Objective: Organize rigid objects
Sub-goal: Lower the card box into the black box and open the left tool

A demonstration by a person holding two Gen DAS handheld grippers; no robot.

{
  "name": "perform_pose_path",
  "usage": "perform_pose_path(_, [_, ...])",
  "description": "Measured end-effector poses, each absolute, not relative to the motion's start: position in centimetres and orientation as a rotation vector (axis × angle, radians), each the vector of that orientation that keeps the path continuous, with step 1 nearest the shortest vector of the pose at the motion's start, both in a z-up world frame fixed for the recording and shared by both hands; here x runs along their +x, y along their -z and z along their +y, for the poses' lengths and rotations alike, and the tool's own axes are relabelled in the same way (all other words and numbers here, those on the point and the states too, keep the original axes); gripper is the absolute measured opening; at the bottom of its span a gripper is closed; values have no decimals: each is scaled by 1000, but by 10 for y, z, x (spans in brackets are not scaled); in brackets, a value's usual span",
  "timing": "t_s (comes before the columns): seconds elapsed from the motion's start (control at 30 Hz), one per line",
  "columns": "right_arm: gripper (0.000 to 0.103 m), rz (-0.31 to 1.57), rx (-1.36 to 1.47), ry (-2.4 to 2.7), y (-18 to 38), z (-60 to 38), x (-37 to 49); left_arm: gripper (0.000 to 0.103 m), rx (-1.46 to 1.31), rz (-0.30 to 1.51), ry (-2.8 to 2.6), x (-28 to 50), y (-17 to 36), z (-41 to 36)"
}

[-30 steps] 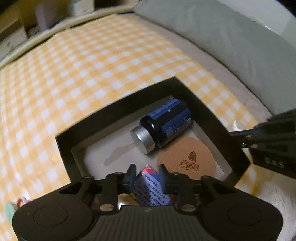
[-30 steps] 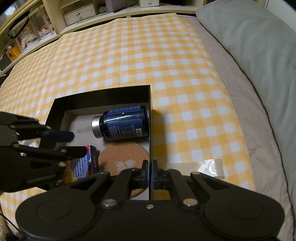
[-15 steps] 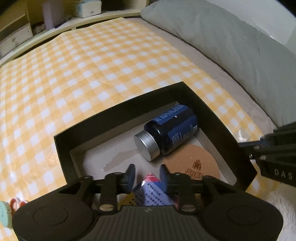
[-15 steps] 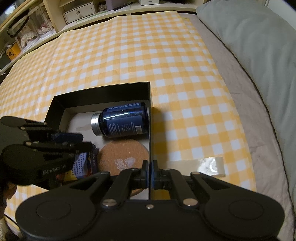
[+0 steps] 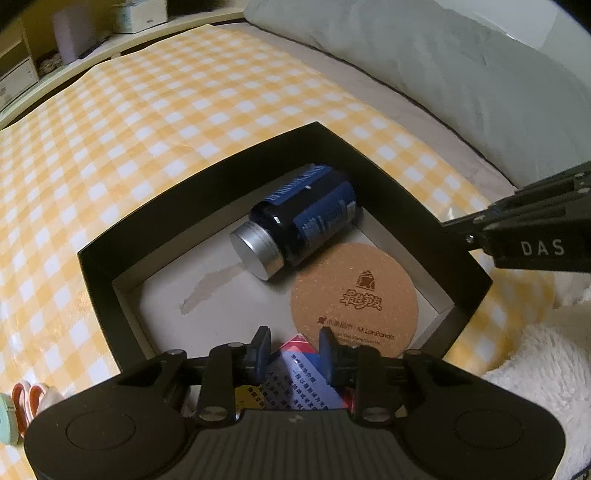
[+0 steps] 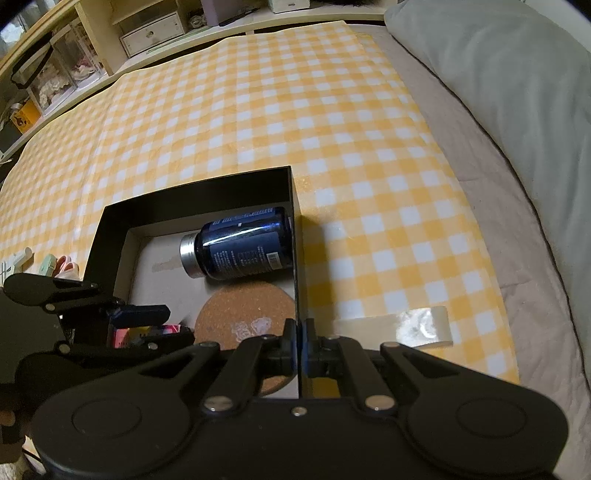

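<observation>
A black open box (image 5: 96,266) lies on the yellow checked cloth. Inside it are a dark blue bottle (image 5: 306,225) on its side with a silver cap, a round cork coaster (image 5: 351,291), and a small printed carton (image 5: 299,380) at the near wall. My left gripper (image 5: 293,347) hangs over the carton with its fingers loosely on either side of it; I see no firm press. In the right wrist view the bottle (image 6: 243,243), the coaster (image 6: 243,314) and the carton (image 6: 147,330) also show. My right gripper (image 6: 299,343) is shut on the box's thin right wall (image 6: 295,258).
A strip of clear tape (image 6: 424,328) lies on the cloth right of the box. A grey pillow (image 6: 498,92) runs along the right side. Small pastel items (image 6: 55,266) sit left of the box. Shelves (image 6: 147,33) stand at the back, white fluffy fabric (image 5: 546,362) at the near right.
My left gripper's jaws have spread a little off the carton, and the gripper has drawn back so more of the box floor shows. The right gripper has not moved.
</observation>
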State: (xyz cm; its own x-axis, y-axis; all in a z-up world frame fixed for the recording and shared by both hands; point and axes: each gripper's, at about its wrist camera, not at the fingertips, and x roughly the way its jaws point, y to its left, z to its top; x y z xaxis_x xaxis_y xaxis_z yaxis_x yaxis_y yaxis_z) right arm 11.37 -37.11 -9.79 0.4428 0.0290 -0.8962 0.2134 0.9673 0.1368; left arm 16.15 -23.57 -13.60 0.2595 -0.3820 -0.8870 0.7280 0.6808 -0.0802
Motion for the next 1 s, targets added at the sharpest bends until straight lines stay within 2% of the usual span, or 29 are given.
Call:
perform_pose_path(0.07, [3, 1109, 245, 116, 98, -372, 114, 35, 358, 1067, 764, 161, 135, -233])
perform_pose_path(0.23, [3, 1109, 243, 116, 98, -372, 114, 49, 317, 1064, 740, 157, 125, -225])
perform_pose_path(0.33, [3, 1109, 245, 116, 98, -372, 114, 64, 281, 1038, 733, 150, 114, -218])
perform_pose_path(0.4, [3, 1109, 244, 116, 98, -372, 114, 87, 262, 1015, 721, 144, 106, -214])
perform_pose_path(0.47, [4, 1108, 245, 116, 98, -372, 114, 93, 241, 974, 689, 136, 96, -209])
perform_pose_path(0.7, [4, 1100, 258, 110, 98, -375, 113, 102, 210, 872, 684, 111, 69, -188])
perform_pose_path(1.0, [4, 1085, 255, 100, 99, -375, 111, 103, 171, 810, 609, 95, 59, -137])
